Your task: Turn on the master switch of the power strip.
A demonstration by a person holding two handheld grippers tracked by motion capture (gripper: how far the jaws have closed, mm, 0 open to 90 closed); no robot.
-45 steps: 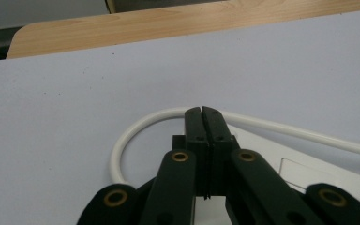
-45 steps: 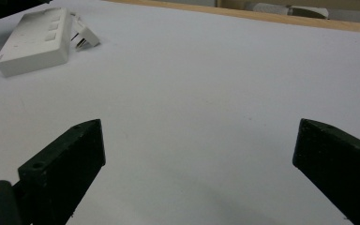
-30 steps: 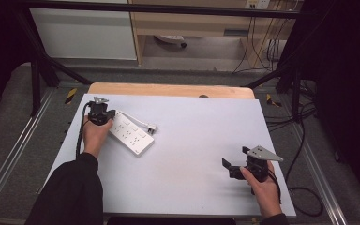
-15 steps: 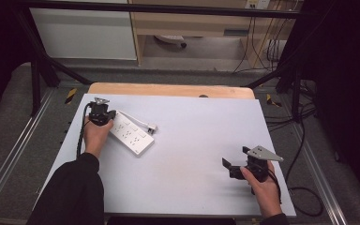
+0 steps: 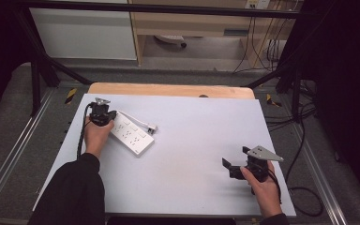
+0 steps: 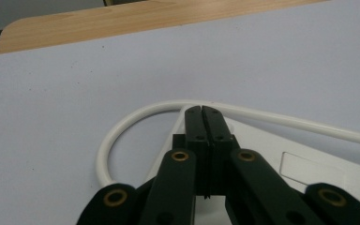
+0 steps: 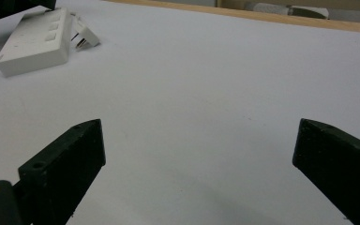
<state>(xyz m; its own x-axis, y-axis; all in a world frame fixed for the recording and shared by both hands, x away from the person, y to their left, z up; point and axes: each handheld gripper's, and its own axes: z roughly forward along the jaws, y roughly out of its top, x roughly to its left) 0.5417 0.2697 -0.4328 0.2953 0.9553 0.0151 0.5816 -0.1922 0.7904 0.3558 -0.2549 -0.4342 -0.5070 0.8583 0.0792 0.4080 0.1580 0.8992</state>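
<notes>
white table [image 5: 192,140], left tool [image 6: 202,112] closed over power strip [image 5: 131,136]

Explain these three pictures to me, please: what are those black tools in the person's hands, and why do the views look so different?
No robot here: a person holds a hand-held gripper in each hand, a two-jawed pincer with its own camera. One picture looks down from above the table. The other two look along each tool's jaws. The left hand-held gripper has its jaws shut, with nothing visibly between them, over the white power strip beside its looping white cord. The right hand-held gripper is wide open, holding nothing, over bare table. The strip's plug lies next to it.
</notes>
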